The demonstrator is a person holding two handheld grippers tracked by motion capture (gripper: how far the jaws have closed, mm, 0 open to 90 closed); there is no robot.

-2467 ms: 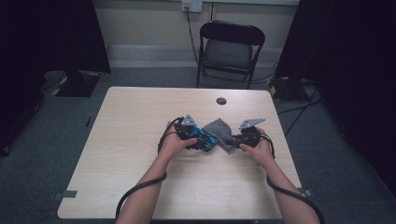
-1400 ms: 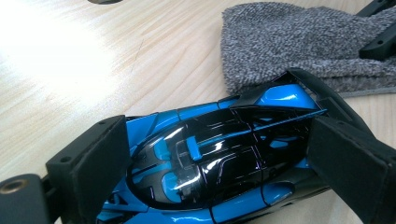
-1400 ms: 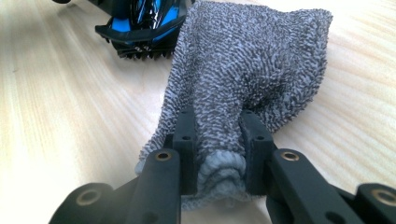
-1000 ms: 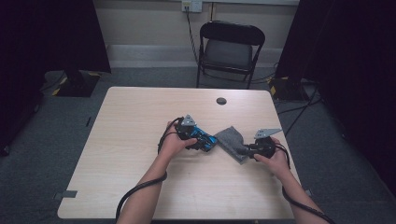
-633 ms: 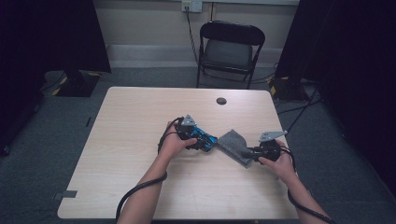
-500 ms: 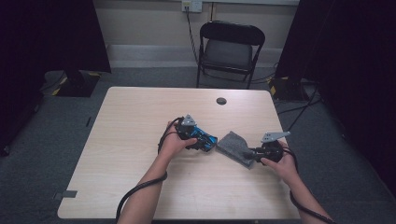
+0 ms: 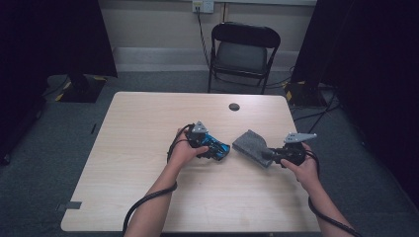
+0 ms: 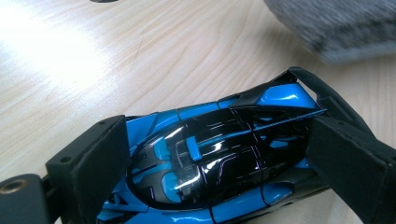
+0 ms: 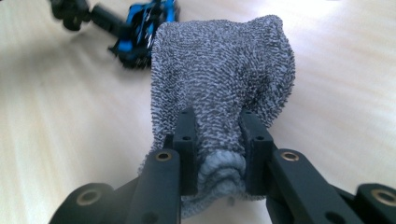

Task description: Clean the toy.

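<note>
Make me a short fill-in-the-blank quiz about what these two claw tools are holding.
1. The left gripper is shut on a blue and black toy ____.
2. The right gripper pinches a grey ____.
3. Beyond the table stands a folding ____.

Missing words: car; cloth; chair.

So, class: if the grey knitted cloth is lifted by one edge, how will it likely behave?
The grey knitted cloth probably flops, since it bunches where the right gripper pinches it. It looks light and soft. Its looped texture likely resists slipping from the fingers.
</note>
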